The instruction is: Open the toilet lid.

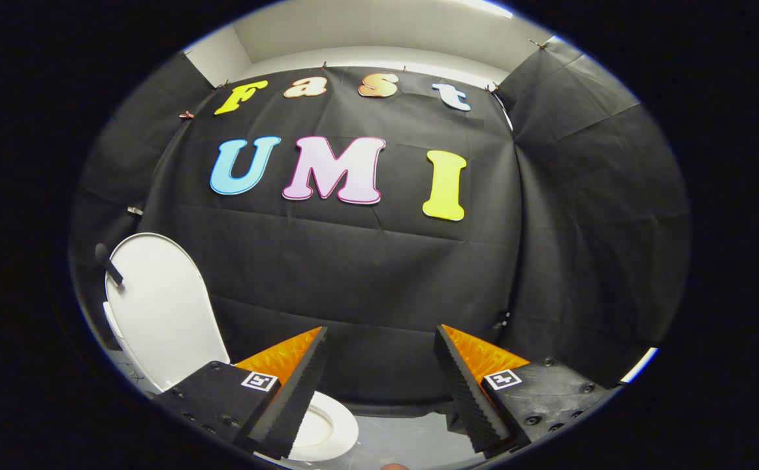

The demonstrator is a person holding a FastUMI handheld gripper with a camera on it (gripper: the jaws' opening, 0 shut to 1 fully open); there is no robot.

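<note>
Toilet lid (161, 307) stands raised, white, roughly upright and leaning back toward the black cloth wall (366, 281), off to the left of the fingers and beyond the left one. Lower end of the lid is hidden behind the left finger's black block, so the hinge cannot be made out. A small dark stub (108, 264) sticks out at the lid's left edge near the top; too small and dark to say what it is.

Toilet seat ring (340, 424) shows just right of the left fingertip, white, lying flat; most of it is covered by the left finger, and only a curved part of the rim is visible. Bowl opening (311, 429) inside the ring looks pale; contents cannot be told, since the finger covers most of it and what shows is blurred.

Gripper (379, 391) has its fingers spread wide apart, with nothing between them but cloth wall and a strip of pale grey floor (405, 444). Neither finger touches the lid or the seat as far as can be seen; the left finger overlaps the seat in view, but contact cannot be told. Fingers (294, 385) show black ribbed pads facing inward, orange backs, and a square marker on each black base.

A small rounded brownish bit (394, 466) peeks in below the fingers, cut off, unidentifiable.
</note>
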